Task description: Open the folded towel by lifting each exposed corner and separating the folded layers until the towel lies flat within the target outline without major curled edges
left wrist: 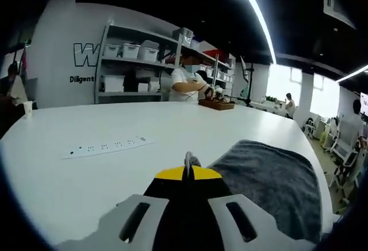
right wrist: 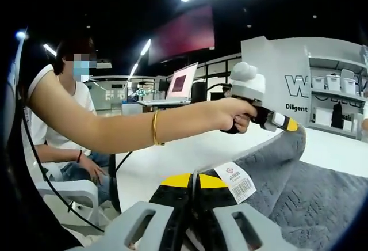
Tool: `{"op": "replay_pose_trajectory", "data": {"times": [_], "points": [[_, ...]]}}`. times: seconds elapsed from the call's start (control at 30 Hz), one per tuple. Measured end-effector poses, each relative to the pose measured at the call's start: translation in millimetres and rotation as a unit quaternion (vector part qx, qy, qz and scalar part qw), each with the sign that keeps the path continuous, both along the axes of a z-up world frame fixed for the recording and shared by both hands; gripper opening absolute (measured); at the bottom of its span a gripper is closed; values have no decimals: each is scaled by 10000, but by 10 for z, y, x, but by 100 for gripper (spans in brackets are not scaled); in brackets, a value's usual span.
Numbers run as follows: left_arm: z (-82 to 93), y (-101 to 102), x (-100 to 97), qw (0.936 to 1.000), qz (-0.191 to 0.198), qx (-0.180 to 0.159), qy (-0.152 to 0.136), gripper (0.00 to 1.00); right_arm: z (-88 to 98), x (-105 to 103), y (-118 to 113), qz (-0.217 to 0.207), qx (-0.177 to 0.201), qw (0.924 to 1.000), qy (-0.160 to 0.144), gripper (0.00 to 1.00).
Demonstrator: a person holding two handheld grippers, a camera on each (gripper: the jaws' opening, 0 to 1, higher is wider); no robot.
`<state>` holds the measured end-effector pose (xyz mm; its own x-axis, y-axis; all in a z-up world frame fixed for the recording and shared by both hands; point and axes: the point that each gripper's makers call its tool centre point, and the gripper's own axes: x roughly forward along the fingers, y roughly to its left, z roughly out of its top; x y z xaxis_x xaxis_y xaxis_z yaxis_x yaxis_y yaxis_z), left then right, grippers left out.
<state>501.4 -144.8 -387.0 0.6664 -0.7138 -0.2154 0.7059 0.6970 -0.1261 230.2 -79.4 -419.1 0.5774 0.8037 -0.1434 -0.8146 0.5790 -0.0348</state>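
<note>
On the white bench: the grey towel (left wrist: pixel 270 185) lay near the edge closest to you, with one corner raised off the surface towards your left hand-held gripper.
Towel feel: soft and limp by the look of it, light, with a plush pile that should not slip between closed jaws; it would drape and sag from wherever you held it.
Towel look: dark grey terry; a white care label (right wrist: pixel 238 182) with a barcode and red mark sat at the edge nearest your right hand-held gripper.
Where to hold: I judged the corners and hems best, pinching a single layer so the folds could part.
Left hand-held gripper (left wrist: pixel 188 160): jaws closed together on a thin peak of towel at their tips; in the right gripper view it (right wrist: pixel 286 122) held that corner up.
Right hand-held gripper (right wrist: pixel 195 177): jaws closed, pinching the towel's edge just beside the label.
Beyond the towel: a white power strip (left wrist: pixel 107 145) lay well apart on the bench.
Your hand (right wrist: pixel 237 116): wrapped round the left tool's grip.
</note>
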Motion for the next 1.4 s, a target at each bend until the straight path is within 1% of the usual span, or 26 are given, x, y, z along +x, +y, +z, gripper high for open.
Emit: {"op": "replay_pose_trajectory", "data": {"times": [0.03,0.1,0.13,0.33,0.37,0.43,0.47,0.53,0.57,0.67,0.7,0.73,0.8,0.83,0.93,0.97,1.03,1.07,1.1,1.13,1.17,1.3,1.33,1.4], "points": [[2,14,1,10000,9,8,-9,1,2,-1,11,17,-7,10000,-18,0],[4,104,16,10000,58,55,-34,1,4,5,70,104,-114,9998,-128,0],[12,181,26,9999,103,73,-52,1,8,16,117,153,-124,9997,-146,0],[50,417,53,9995,279,102,-54,1,43,24,280,299,-108,9993,-190,0],[70,495,57,9994,312,129,-92,1,57,22,346,355,-103,9991,-217,0],[89,581,62,9992,369,130,-97,1,77,24,428,423,-93,9988,-233,0],[109,666,65,9989,418,161,-134,1,90,27,478,462,-83,9986,-249,0],[123,738,68,9987,458,190,-154,1,102,28,543,512,-92,9983,-270,0],[140,831,66,9983,511,210,-171,1,117,27,592,550,-74,9980,-295,0],[162,1009,83,9975,625,280,-189,1,144,28,684,637,-42,9975,-307,0],[165,1033,85,9973,636,297,-199,1,149,27,699,654,-37,9974,-311,0],[178,1108,87,9969,678,329,-229,1,160,13,701,702,-8,9970,-333,0],[194,1188,92,9964,734,339,-256,1,177,9,722,748,44,9966,-356,0],[212,1316,92,9958,814,329,-277,1,186,-8,729,800,113,9962,-335,0],[221,1436,82,9949,903,340,-307,1,208,-29,828,881,190,9954,-317,0],[220,1533,71,9943,952,363,-316,1,215,-38,864,911,204,9951,-319,0],[227,1652,68,9936,1030,344,-321,1,223,-58,929,984,223,9944,-321,0],[229,1702,71,9932,1082,315,-304,1,223,-60,937,1002,225,9942,-326,0],[248,1768,76,9927,1149,218,-304,1,218,-61,961,1041,277,9938,-264,0],[259,1805,75,9926,1164,165,-306,1,193,-91,836,1064,322,9936,-216,0],[265,1861,74,9923,1200,108,-296,1,181,-99,799,1084,344,9933,-197,0],[264,2040,114,9909,1317,43,-274,1,163,-102,814,1117,427,9928,-102,0],[257,2095,129,9902,1366,51,-268,1,179,-157,759,1138,436,9925,-95,0],[247,2140,134,9897,1407,67,-266,1,190,-167,749,1157,470,9922,-60,0]]}}
